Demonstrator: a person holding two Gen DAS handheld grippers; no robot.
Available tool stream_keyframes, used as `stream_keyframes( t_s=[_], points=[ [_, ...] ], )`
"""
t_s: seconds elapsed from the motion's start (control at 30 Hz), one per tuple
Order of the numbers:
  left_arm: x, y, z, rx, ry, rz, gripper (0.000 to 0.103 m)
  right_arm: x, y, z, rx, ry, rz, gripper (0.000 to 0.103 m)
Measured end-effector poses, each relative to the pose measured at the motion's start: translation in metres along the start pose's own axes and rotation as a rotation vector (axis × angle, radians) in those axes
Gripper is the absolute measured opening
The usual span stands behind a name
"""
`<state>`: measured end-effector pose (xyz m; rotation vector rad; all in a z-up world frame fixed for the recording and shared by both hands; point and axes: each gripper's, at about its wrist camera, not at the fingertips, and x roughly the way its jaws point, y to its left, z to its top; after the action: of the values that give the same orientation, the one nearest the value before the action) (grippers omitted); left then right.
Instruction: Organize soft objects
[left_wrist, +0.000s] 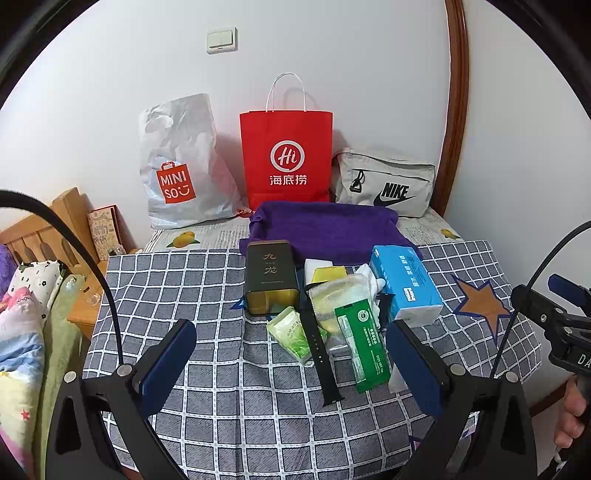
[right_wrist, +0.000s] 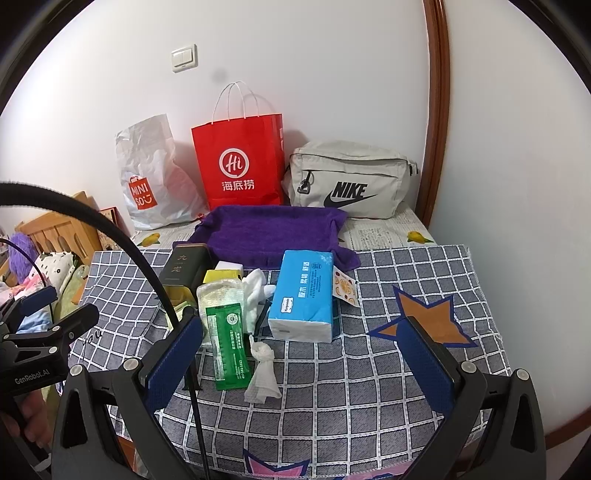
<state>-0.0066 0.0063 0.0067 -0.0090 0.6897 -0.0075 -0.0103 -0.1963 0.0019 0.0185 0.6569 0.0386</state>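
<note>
A purple towel (left_wrist: 325, 227) (right_wrist: 273, 232) lies folded at the back of the checked cloth. In front of it sits a blue tissue pack (left_wrist: 404, 284) (right_wrist: 304, 293), a white crumpled cloth (right_wrist: 262, 365), a green sachet (left_wrist: 360, 343) (right_wrist: 227, 350), a yellowish clear pouch (left_wrist: 338, 295) (right_wrist: 219, 295), a pale green packet (left_wrist: 291, 330) and a black watch strap (left_wrist: 317, 347). My left gripper (left_wrist: 291, 363) hovers open just before the pile. My right gripper (right_wrist: 303, 360) is open too, near the tissue pack, with nothing between its fingers.
A dark tea tin (left_wrist: 271, 277) (right_wrist: 184, 267) stands left of the pile. Against the wall are a white Miniso bag (left_wrist: 177, 162), a red paper bag (left_wrist: 286, 155) (right_wrist: 240, 162) and a grey Nike pouch (left_wrist: 384, 182) (right_wrist: 351, 179). A wooden bedside unit (left_wrist: 85, 295) and bedding lie left.
</note>
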Motion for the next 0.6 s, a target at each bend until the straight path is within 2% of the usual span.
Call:
stream_keyframes(
  t_s=[0.6],
  points=[
    [-0.0001, -0.0017, -0.0010, 0.003, -0.001, 0.002, 0.103, 0.0000, -0.0001, -0.0004, -0.004, -0.001, 0.002, 0.103]
  ],
)
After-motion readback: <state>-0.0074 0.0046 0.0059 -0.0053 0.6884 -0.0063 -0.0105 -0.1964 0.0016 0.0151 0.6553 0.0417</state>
